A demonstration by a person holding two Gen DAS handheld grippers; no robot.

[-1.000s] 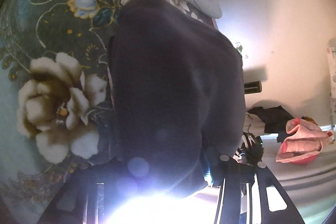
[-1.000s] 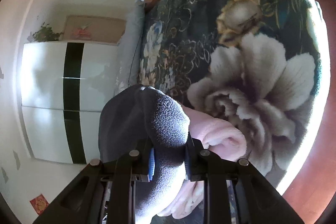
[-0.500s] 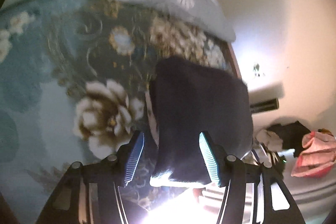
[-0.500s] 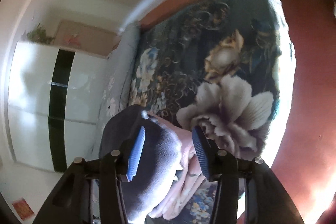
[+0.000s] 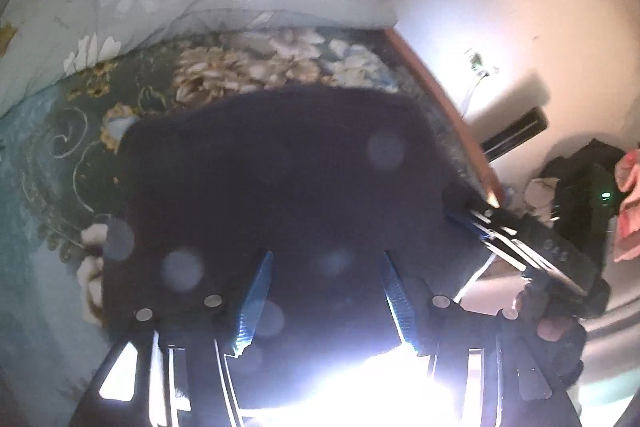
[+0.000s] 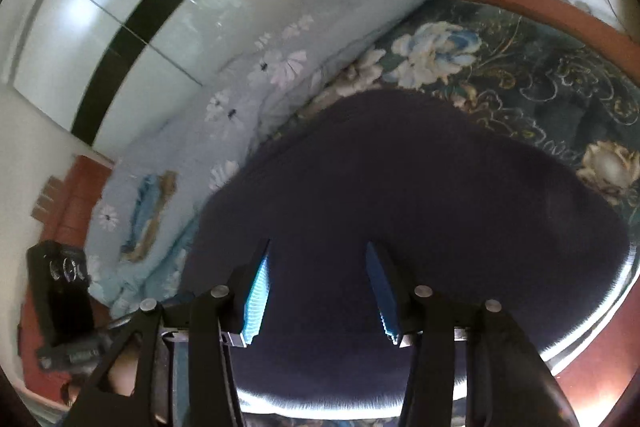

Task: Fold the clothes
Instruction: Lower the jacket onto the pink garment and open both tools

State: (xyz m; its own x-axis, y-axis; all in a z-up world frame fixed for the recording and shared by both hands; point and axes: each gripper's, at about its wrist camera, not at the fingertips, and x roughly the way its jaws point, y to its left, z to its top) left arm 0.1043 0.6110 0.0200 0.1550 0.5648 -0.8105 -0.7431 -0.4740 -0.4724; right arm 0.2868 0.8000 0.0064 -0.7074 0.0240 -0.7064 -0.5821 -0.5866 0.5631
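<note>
While the dark fleece garment [image 6: 400,211] lies as a folded bundle on the floral bedspread [image 6: 520,67], both grippers are held over it with nothing between their fingers. The left gripper [image 5: 326,291] has its jaws spread apart above the near part of the fabric. The right gripper [image 6: 318,279] likewise stands with jaws apart above the bundle. A pale blue daisy-print quilt [image 6: 248,99] lies heaped beside the garment, along the bed's far side. A white wardrobe with a black stripe [image 6: 132,11] stands beyond the quilt.
</note>
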